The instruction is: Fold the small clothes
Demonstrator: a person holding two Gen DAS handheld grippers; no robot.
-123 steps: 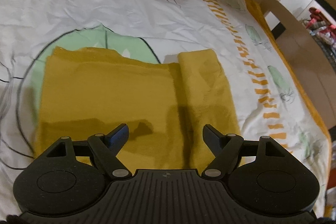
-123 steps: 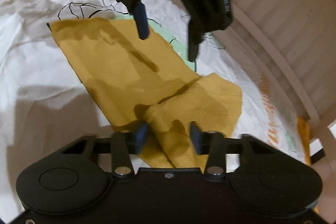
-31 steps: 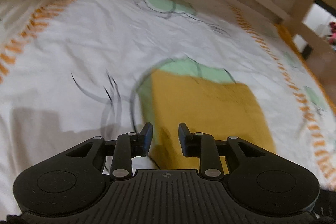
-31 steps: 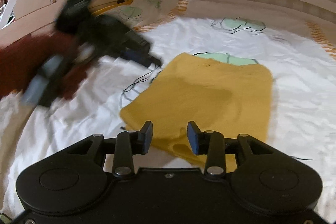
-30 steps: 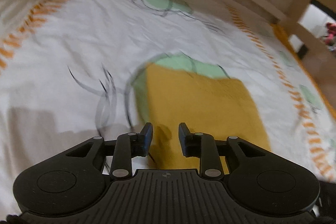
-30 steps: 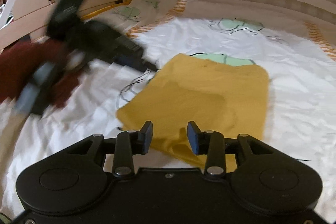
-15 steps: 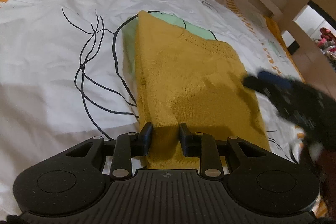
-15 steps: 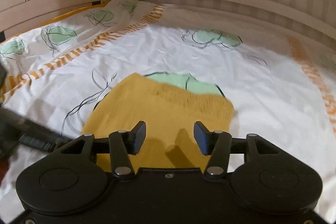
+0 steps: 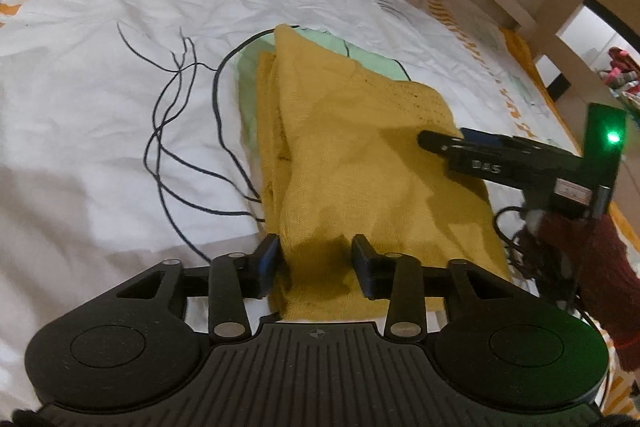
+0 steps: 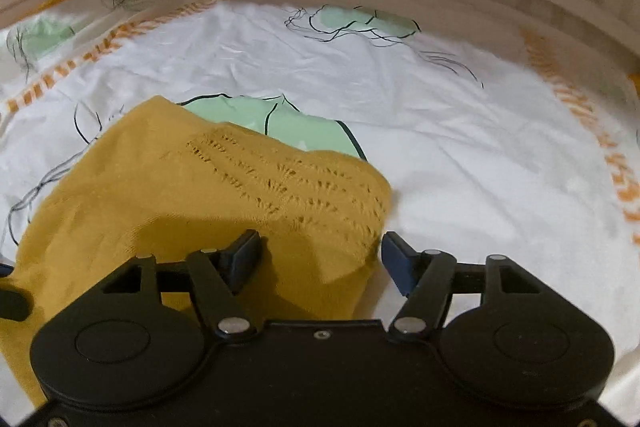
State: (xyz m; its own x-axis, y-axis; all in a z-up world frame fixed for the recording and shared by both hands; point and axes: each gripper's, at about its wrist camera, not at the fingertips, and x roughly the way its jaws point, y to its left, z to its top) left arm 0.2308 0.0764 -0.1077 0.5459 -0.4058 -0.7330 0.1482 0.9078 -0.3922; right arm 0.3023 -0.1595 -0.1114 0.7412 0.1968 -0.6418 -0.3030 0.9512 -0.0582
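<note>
On a bed's white sheet (image 9: pixel 100 99) printed with green shapes and black lines, a folded mustard-yellow knit garment (image 9: pixel 352 155) lies flat. Near its close edge, the left gripper (image 9: pixel 314 261) points down at the cloth, jaws opening with the fabric's near edge between them, the pads not pressing it. From the right, the right gripper (image 9: pixel 444 141) reaches level over the garment's far right corner, held by a hand in a dark red sleeve (image 9: pixel 600 263); a green light (image 9: pixel 612 137) glows on its body, and its small labels are too blurred to read. In the right wrist view, its jaws are opening wide above the garment's lace-patterned corner (image 10: pixel 312 187), gripping nothing.
</note>
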